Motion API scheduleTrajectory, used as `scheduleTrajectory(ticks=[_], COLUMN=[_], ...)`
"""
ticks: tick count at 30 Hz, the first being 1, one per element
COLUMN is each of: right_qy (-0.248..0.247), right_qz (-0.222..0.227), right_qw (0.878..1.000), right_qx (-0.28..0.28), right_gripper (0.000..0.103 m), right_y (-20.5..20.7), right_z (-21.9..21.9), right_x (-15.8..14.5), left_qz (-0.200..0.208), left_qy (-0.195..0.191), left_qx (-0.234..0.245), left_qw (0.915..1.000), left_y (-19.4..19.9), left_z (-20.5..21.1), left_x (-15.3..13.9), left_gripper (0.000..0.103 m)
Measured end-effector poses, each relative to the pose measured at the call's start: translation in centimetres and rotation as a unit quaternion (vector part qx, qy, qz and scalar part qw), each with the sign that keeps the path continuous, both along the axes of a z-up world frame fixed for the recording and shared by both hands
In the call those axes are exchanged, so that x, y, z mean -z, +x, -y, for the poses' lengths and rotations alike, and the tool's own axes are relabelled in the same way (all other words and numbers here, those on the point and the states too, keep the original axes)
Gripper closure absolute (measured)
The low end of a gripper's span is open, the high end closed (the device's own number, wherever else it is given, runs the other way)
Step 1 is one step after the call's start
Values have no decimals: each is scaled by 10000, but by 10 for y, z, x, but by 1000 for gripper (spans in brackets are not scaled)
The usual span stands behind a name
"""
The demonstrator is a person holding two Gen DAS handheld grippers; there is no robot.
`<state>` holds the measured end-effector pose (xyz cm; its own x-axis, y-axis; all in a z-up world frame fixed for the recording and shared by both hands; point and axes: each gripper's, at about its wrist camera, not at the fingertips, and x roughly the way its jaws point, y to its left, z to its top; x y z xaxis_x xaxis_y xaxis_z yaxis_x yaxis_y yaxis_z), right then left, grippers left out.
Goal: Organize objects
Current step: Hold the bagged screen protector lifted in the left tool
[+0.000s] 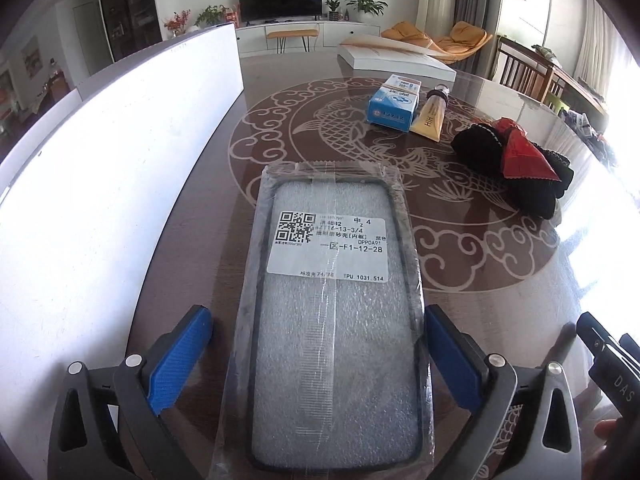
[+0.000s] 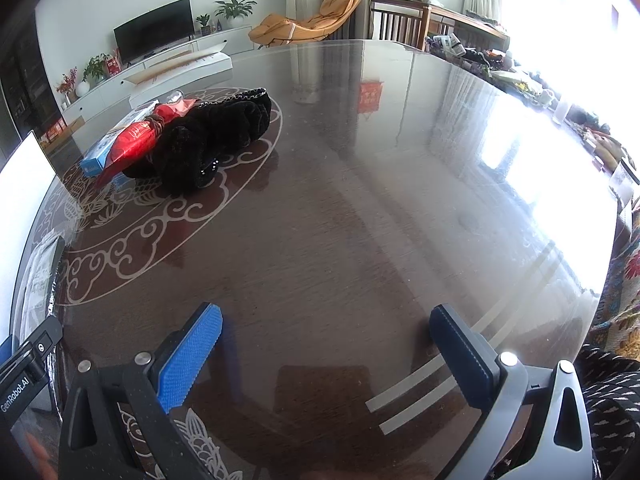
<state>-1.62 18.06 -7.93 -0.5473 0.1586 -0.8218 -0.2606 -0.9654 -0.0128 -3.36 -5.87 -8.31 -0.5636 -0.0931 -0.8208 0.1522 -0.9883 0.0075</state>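
Note:
A phone case in a clear plastic bag with a white label (image 1: 332, 312) lies on the dark table between the blue pads of my left gripper (image 1: 318, 354). The jaws stand wide on either side of it, with a gap on the left side. My right gripper (image 2: 326, 354) is open and empty above bare table. A blue box (image 1: 394, 103), a yellow tube (image 1: 430, 114), and a black cloth item with a red packet (image 1: 516, 160) lie farther back; the black item (image 2: 216, 136) also shows in the right wrist view.
A large white board (image 1: 112, 168) stands along the left side of the table. A flat white box (image 1: 396, 58) lies at the far edge. The table (image 2: 400, 200) has a glossy top with a fish pattern. The other gripper's body (image 1: 612, 364) shows at right.

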Motion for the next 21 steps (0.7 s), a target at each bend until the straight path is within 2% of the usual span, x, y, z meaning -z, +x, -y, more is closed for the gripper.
scheduleTrajectory(ticks=[21], right_qy=[3], right_qz=[-3], right_qw=[10000], right_qx=[5], right_gripper=[0], right_y=[0], right_z=[0], right_x=[0], left_qz=[-24], left_qy=[7], left_qx=[-7], left_qw=[10000], left_y=[1], left_z=[0], left_x=[-1], left_gripper=[0])
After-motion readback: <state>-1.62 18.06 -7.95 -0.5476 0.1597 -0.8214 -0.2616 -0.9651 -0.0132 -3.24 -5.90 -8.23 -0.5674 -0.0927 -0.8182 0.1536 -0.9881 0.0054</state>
